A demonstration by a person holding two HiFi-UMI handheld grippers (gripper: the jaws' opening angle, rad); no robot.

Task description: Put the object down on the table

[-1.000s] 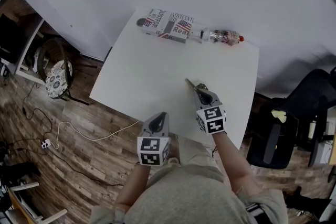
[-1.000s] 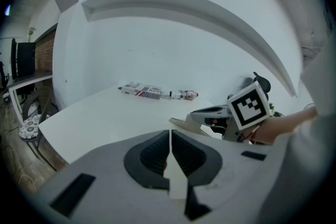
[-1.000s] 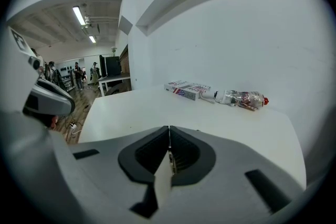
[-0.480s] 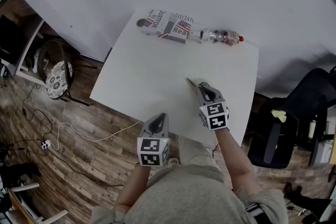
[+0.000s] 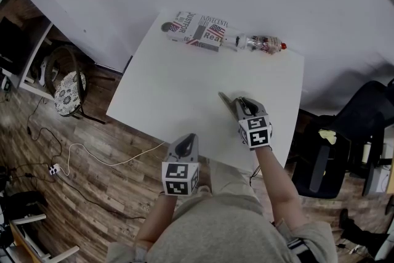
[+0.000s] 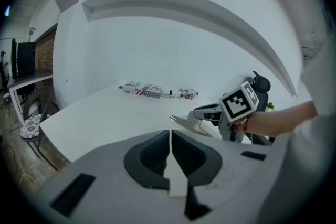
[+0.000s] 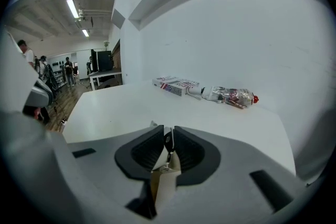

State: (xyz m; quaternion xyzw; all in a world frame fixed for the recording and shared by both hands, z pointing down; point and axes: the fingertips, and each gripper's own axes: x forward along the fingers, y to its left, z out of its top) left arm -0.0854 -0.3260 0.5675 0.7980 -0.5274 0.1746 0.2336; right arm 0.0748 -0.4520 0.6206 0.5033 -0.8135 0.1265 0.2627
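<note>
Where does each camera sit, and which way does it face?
Head view: on the head, steeply down at table; both forearms, left gripper, right gripper show.
Left gripper view: along its shut jaws across the table; the right gripper shows.
Right gripper view: along jaws shut on a thin object, toward the wall.
Shared: box and bottle, all three.

Print at 12 o'clock on the table point(image 5: 166, 89)
The box point(image 5: 196, 29) reads "Rea" in large letters; its smaller print is too blurred. Cubes on the left gripper point(image 5: 186, 138) and right gripper point(image 5: 237, 103) bear square coded markers.
</note>
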